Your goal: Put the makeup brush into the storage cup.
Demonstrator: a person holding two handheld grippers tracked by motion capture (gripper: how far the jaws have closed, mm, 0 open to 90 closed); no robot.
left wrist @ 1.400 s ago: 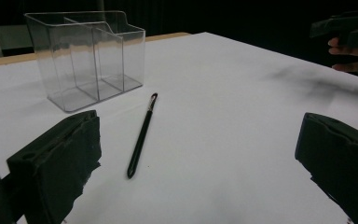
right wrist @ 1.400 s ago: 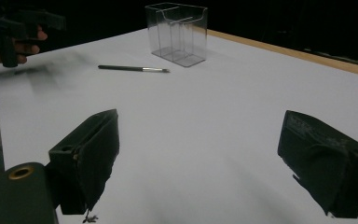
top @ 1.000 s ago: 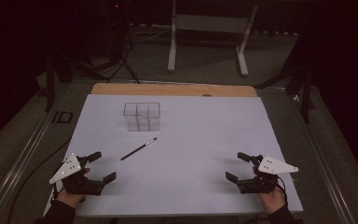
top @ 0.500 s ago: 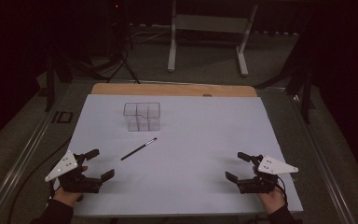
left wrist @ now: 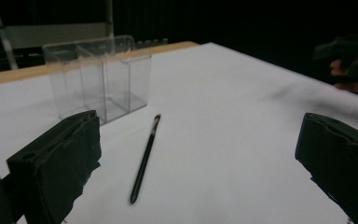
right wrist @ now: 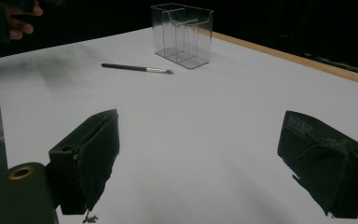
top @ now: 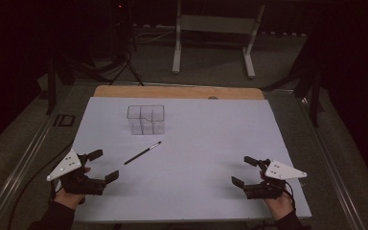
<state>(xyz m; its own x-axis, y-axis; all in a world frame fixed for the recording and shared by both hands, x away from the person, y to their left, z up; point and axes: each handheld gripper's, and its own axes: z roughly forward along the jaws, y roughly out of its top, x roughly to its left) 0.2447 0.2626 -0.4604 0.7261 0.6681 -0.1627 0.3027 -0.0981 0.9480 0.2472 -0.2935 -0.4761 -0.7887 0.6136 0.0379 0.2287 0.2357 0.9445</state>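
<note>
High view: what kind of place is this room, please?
Probably a lab or recording studio, not a home. A white table stands in a dark room, metal stands and cables sit on the floor behind it, and each hand holds a gripper.

Dim, dark surroundings; soft shadows, mild near-field blur

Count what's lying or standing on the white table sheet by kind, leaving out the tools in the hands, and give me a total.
Thin black brush: 1
Clear plastic divided organizer box: 1
Total: 2
</note>
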